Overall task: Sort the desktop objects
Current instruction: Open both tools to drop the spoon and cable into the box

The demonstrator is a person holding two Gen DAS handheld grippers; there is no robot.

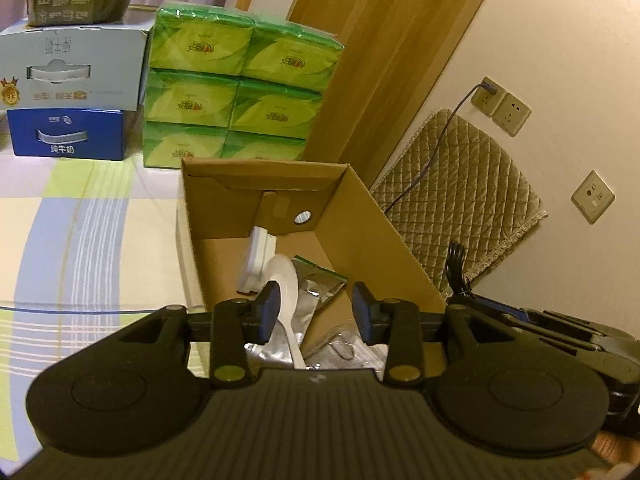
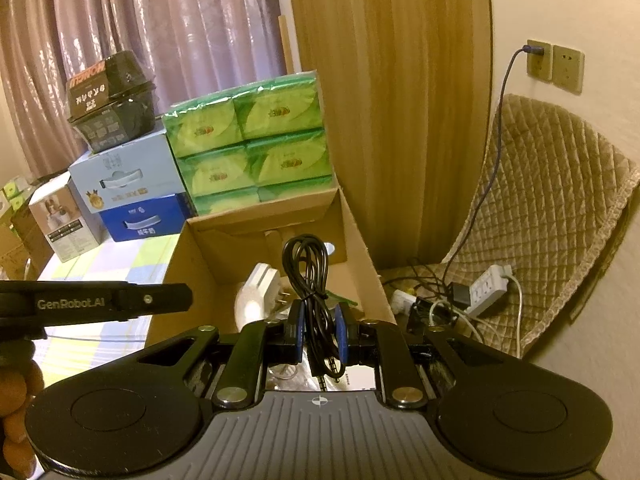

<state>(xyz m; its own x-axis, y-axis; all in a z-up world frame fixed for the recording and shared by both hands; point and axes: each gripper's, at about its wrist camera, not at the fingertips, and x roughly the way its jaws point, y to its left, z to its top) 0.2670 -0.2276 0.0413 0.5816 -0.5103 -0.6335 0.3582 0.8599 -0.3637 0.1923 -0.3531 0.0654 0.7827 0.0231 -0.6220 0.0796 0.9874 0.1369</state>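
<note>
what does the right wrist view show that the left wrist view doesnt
Only the right wrist view: the bundled black audio cable clamped in the right gripper, and a white power strip on the floor. Only the left wrist view: a white plastic spoon near the open left gripper. Both: the open brown cardboard box, the green tissue packs.

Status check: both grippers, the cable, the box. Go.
Right gripper shut on coiled black cable, above cardboard box. Left gripper open, empty, over box. White spoon, foil packets inside.

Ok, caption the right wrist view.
Right gripper holds a coiled black audio cable above the open brown cardboard box.
</note>
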